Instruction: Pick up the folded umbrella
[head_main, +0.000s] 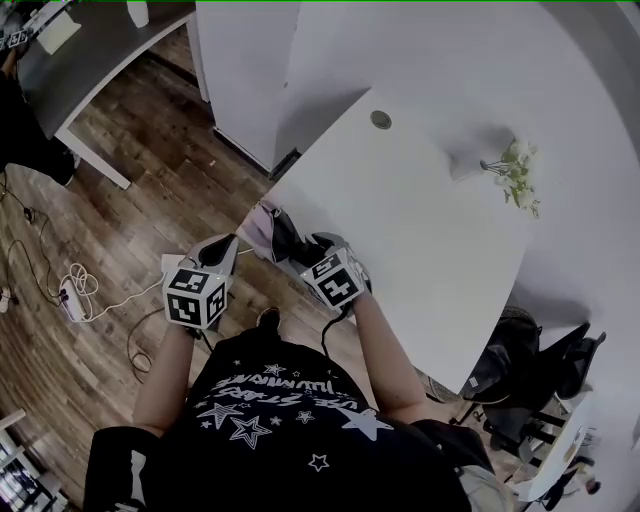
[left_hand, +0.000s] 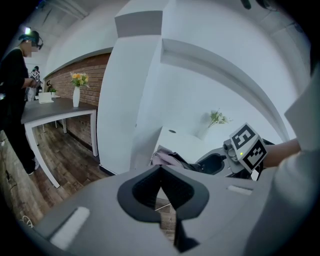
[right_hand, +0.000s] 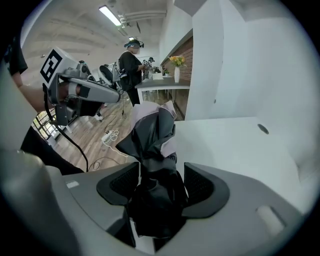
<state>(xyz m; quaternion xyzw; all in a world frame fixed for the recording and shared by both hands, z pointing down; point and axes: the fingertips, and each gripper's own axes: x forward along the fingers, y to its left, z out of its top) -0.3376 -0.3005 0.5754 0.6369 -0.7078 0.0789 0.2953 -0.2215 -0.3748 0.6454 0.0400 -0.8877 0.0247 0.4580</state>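
The folded umbrella (head_main: 272, 230), black with pale lilac cloth, lies on the near left corner of the white table (head_main: 420, 230). In the right gripper view the umbrella (right_hand: 152, 135) runs straight between the jaws. My right gripper (right_hand: 161, 170) stands open around it, one wide-set pad on each side of the bunched fabric. In the head view the right gripper (head_main: 305, 245) sits at the umbrella's near end. My left gripper (head_main: 225, 248) hovers just left of the corner, apart from the umbrella (left_hand: 167, 157). Its jaws (left_hand: 160, 172) are shut, with nothing in them.
A vase of flowers (head_main: 515, 170) stands at the table's far side, beyond a cable hole (head_main: 380, 119). A white column (head_main: 250, 70) rises behind the corner. Cables (head_main: 75, 290) lie on the wood floor at the left. Another person (right_hand: 131, 65) stands by a grey table (head_main: 90, 60).
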